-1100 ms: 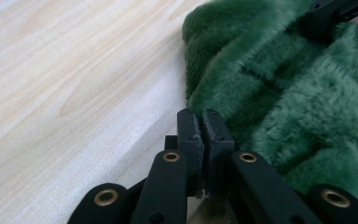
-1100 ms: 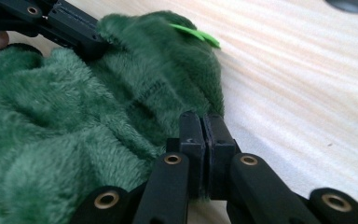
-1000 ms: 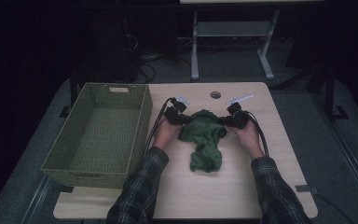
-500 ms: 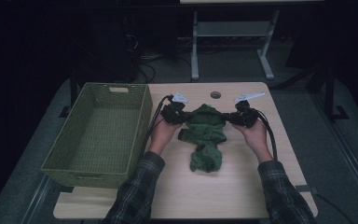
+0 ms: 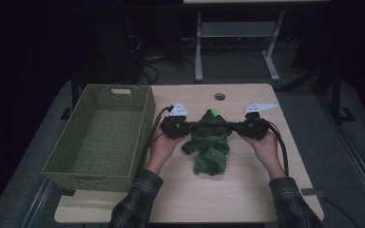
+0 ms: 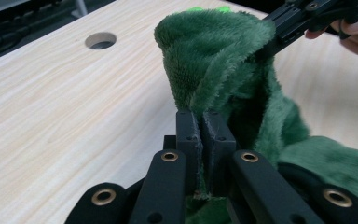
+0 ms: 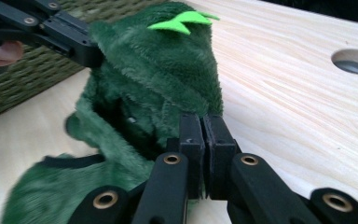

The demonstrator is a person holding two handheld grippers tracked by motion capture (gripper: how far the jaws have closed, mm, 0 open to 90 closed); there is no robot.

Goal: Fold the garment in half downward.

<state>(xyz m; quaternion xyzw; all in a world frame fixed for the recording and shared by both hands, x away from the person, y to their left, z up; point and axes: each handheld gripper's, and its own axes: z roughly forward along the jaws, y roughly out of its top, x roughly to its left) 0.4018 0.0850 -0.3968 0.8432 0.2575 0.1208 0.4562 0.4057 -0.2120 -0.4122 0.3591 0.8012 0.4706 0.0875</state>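
A green plush garment [image 5: 210, 142] was held up at its top edge over the middle of a light wooden table [image 5: 228, 199], its lower part left lying crumpled on the board. The left gripper [image 5: 185, 127] was clamped on the cloth at one side, its jaws pressed together with a fold of the pile pinched between them, as was seen in the left gripper view [image 6: 204, 122]. The right gripper [image 5: 235, 127] was closed in the same way on the opposite side; a thin edge of fabric was caught between its pads in the right gripper view [image 7: 203, 125]. The cloth was stretched between the two, and a bright green tag [image 7: 182, 22] was shown at its upper end.

A woven olive basket [image 5: 100, 137] was set on the table's left part, just beside the left hand [image 5: 159, 145], and nothing could be seen inside it. A round cable hole [image 5: 219, 96] was cut into the board near its far edge (beyond the garment). The table was stood on a grey floor; the room behind was left very dark, and the white legs of another table [image 5: 233, 42] with loose cables on the floor could be made out there.
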